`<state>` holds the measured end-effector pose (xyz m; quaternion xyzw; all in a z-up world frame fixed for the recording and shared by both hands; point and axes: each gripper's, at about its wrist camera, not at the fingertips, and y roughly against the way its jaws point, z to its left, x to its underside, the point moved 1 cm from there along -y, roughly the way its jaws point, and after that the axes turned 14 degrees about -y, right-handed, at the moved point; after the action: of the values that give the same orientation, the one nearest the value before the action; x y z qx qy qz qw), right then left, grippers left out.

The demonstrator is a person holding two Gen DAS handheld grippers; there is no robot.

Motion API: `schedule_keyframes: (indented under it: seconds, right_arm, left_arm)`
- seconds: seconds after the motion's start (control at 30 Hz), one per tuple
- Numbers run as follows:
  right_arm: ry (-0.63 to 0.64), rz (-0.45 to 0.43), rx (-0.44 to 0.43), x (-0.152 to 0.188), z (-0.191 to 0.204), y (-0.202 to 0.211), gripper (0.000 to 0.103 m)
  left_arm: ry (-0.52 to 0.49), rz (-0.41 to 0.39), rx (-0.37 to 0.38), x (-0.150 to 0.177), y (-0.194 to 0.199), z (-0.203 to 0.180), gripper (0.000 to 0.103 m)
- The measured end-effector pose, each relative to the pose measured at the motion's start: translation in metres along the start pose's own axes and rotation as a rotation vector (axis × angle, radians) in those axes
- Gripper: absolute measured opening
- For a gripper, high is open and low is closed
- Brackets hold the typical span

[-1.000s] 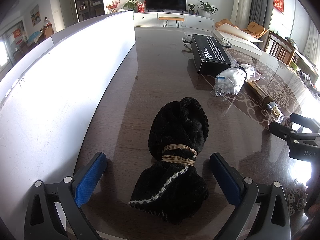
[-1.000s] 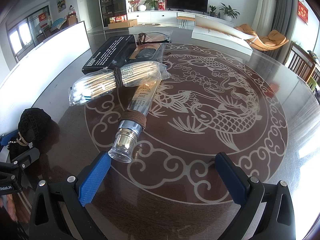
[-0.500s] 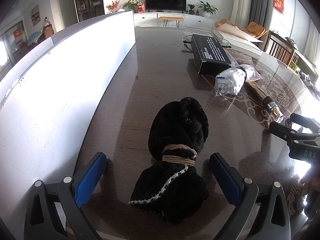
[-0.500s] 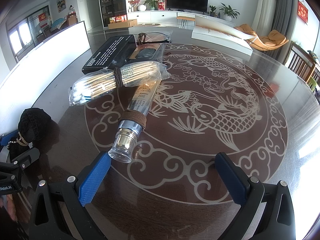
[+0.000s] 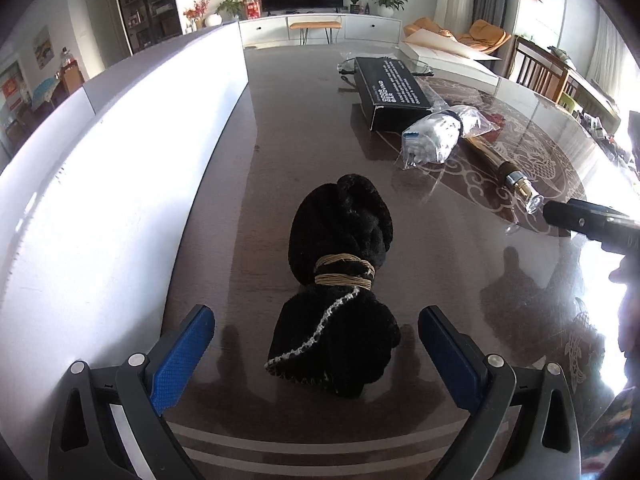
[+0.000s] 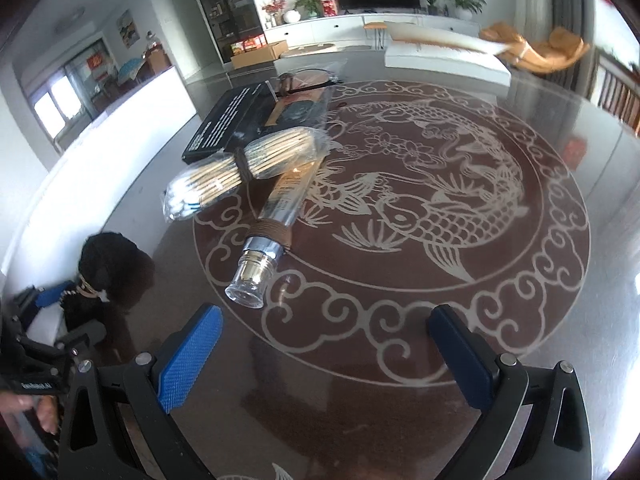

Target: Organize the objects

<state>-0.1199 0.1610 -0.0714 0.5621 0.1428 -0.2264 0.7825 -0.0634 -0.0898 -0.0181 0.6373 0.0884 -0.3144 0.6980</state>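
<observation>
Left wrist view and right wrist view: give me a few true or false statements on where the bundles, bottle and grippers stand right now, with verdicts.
1. The left gripper is open, with the black cloth bundle lying between its fingers. True.
2. The black cloth bundle is tied with tan cord. True.
3. The right gripper is shut on the bottle. False: it is open and holds nothing; the bottle lies on the table ahead of its left finger.
4. The bag of cotton swabs lies across the bottle. True.
5. The black box stands upright on its end. False: it lies flat on the table.
</observation>
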Motion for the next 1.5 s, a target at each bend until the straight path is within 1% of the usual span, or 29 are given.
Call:
schedule_keyframes:
  seconds: [0.07, 0.17, 0.2, 0.23, 0.27, 0.3, 0.33, 0.37, 0.4, 0.43, 0.47, 0.53, 0.63, 0.67, 0.77, 0.9, 0.97, 1.03, 1.1, 1.2, 1.27, 1.33, 1.37, 1.5]
  right_arm:
    - [-0.025, 0.020, 0.000, -0.007, -0.001, 0.005, 0.103]
    - [0.020, 0.050, 0.001, -0.017, 0.023, -0.002, 0.103]
    - [0.041, 0.064, 0.014, -0.021, 0.034, -0.008, 0.102]
    - [0.063, 0.079, 0.031, -0.023, 0.044, -0.016, 0.100]
    - [0.094, 0.101, 0.056, -0.024, 0.056, -0.027, 0.092]
    - [0.121, 0.124, 0.086, -0.025, 0.064, -0.038, 0.082]
    - [0.160, 0.115, 0.138, -0.025, 0.072, -0.044, 0.075]
    - [0.199, 0.106, 0.162, -0.025, 0.080, -0.048, 0.051]
    - [0.207, 0.109, 0.157, -0.026, 0.083, -0.049, 0.031]
    - [0.194, 0.126, 0.143, -0.025, 0.082, -0.049, 0.029]
    - [0.176, 0.137, 0.099, -0.024, 0.079, -0.045, 0.029]
    - [0.158, 0.125, 0.071, -0.019, 0.068, -0.035, 0.029]
    - [0.001, 0.140, -0.086, -0.015, 0.036, -0.013, 0.029]
    - [-0.074, 0.144, -0.166, -0.013, 0.023, -0.005, 0.029]
    - [-0.239, 0.156, -0.341, -0.013, -0.002, 0.011, 0.029]
    - [-0.371, 0.175, -0.500, -0.006, -0.014, 0.020, 0.029]
    - [-0.407, 0.181, -0.558, -0.003, -0.008, 0.023, 0.029]
    - [-0.405, 0.179, -0.600, -0.002, 0.006, 0.029, 0.029]
    - [-0.370, 0.176, -0.639, -0.005, 0.031, 0.037, 0.029]
    - [-0.307, 0.180, -0.703, -0.002, 0.080, 0.050, 0.029]
    - [-0.261, 0.187, -0.744, -0.002, 0.115, 0.053, 0.029]
    - [-0.213, 0.193, -0.765, 0.000, 0.153, 0.057, 0.029]
    - [-0.186, 0.195, -0.776, -0.002, 0.177, 0.053, 0.029]
    - [-0.090, 0.209, -0.772, -0.003, 0.262, 0.032, 0.029]
  left_arm:
    - [-0.016, -0.012, -0.026, -0.005, 0.002, -0.002, 0.103]
    - [-0.023, -0.010, -0.042, -0.022, -0.003, -0.002, 0.103]
    - [-0.027, -0.010, -0.035, -0.027, -0.006, -0.002, 0.100]
    - [-0.034, -0.006, -0.032, -0.030, -0.009, -0.003, 0.094]
    - [-0.044, 0.010, -0.030, -0.033, -0.015, -0.005, 0.068]
    - [-0.047, 0.033, -0.026, -0.033, -0.020, -0.005, 0.040]
    - [-0.028, 0.013, 0.007, -0.031, -0.020, -0.003, 0.033]
    - [-0.014, 0.020, 0.009, -0.028, -0.019, 0.000, 0.031]
    - [-0.010, 0.024, -0.002, -0.026, -0.018, -0.001, 0.030]
    - [-0.011, 0.009, -0.004, -0.023, -0.014, -0.001, 0.030]
    - [-0.009, -0.002, -0.002, -0.019, -0.009, -0.002, 0.030]
    - [0.010, -0.022, 0.011, -0.012, 0.003, -0.002, 0.030]
    - [0.073, -0.064, 0.061, -0.005, 0.023, 0.003, 0.030]
    - [0.088, -0.077, 0.074, -0.004, 0.029, 0.005, 0.030]
    - [0.120, -0.115, 0.101, -0.005, 0.050, 0.011, 0.030]
    - [0.139, -0.163, 0.109, -0.010, 0.076, 0.020, 0.030]
    - [0.151, -0.193, 0.112, -0.012, 0.093, 0.027, 0.030]
    - [0.160, -0.221, 0.111, -0.008, 0.110, 0.038, 0.030]
    - [0.178, -0.245, 0.098, -0.007, 0.127, 0.054, 0.030]
    - [0.223, -0.273, 0.079, -0.007, 0.145, 0.086, 0.030]
    - [0.249, -0.281, 0.041, -0.003, 0.156, 0.113, 0.030]
    - [0.271, -0.267, -0.026, 0.003, 0.162, 0.143, 0.030]
    - [0.286, -0.258, -0.045, 0.008, 0.164, 0.157, 0.030]
    - [0.343, -0.172, -0.146, 0.024, 0.148, 0.213, 0.030]
